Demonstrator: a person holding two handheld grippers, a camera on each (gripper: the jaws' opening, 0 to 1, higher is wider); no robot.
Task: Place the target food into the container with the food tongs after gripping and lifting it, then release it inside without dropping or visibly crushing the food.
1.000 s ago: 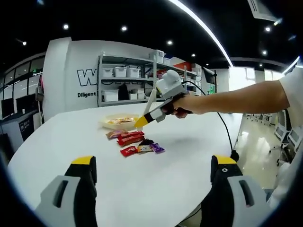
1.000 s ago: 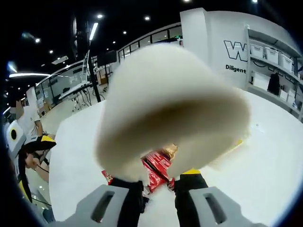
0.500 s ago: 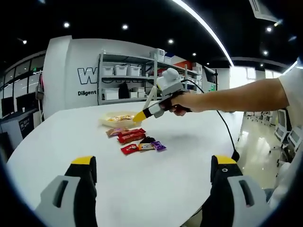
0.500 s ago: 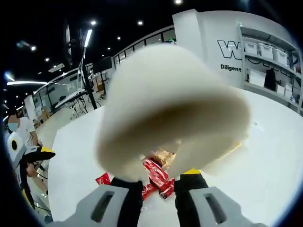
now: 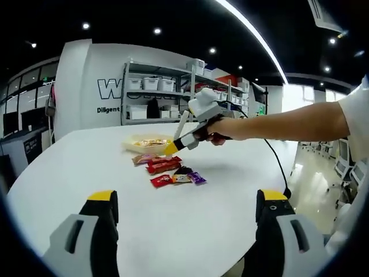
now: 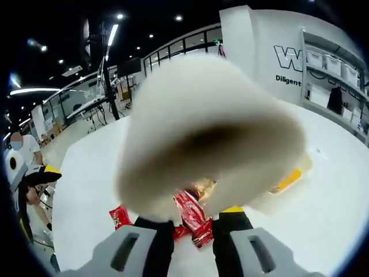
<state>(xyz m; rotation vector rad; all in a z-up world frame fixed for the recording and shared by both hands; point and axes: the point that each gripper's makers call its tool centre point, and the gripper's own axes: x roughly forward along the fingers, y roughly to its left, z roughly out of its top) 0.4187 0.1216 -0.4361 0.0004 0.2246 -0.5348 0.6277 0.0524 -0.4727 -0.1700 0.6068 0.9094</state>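
Tongs [image 6: 210, 138] fill the right gripper view as a pale blur gripped in the right gripper [image 6: 193, 222]; whether their tips are clenched I cannot tell. From the left gripper view they hang over wrapped snacks [image 5: 173, 172] on the table [image 5: 190, 219] — beside a tray [image 5: 149, 143] already holding food. Left gripper [image 5: 187, 202] jaws stand wide apart.

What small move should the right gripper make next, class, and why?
Probably lower the right gripper so the cream tongs it holds reach the snack packets; the tongs grip no food that I can see, and the packets lie on the white table beside the container.
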